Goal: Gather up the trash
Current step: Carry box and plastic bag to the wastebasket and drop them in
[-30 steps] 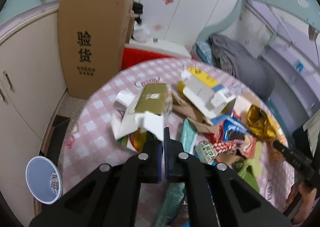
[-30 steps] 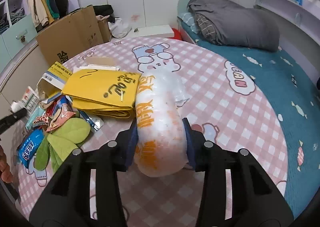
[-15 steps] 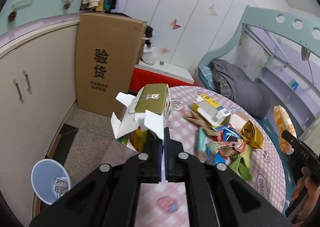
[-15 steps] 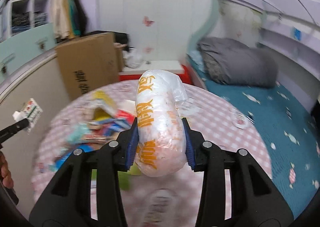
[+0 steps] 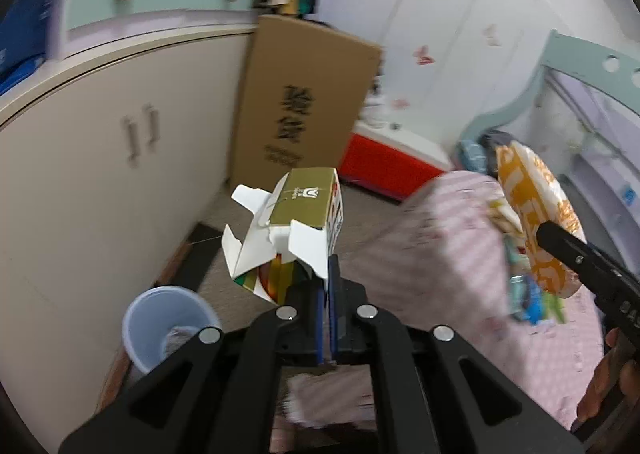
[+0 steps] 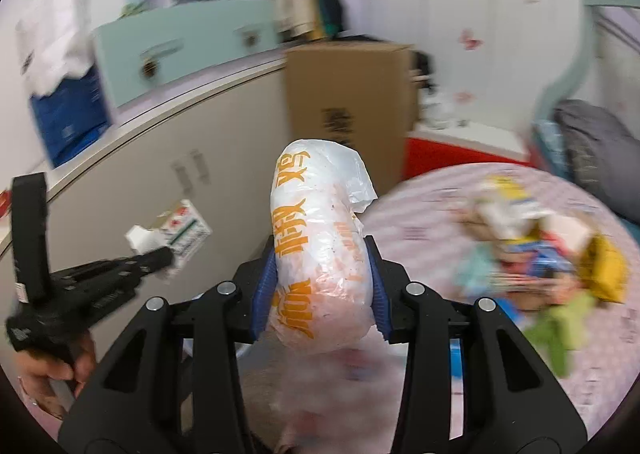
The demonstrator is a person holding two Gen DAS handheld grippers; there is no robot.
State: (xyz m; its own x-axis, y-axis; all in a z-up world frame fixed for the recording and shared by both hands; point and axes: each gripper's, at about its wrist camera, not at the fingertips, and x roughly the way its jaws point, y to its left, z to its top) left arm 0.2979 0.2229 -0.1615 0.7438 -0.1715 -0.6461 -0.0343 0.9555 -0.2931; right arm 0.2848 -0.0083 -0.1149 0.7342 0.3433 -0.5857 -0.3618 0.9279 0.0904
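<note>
While fingers (image 5: 320,310) pinch the carton (image 5: 296,230) flap, a bag (image 6: 320,254) fills the other pair.

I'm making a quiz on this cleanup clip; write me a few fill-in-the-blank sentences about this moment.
1. The left gripper pinches a white flap of the open gold-topped ____ carton.
2. The right gripper clamps a clear plastic bag with ____ lettering.
3. The pale blue round bin stands on the ____ beside the beige cabinet.

Missing words: cardboard; orange; floor
</note>
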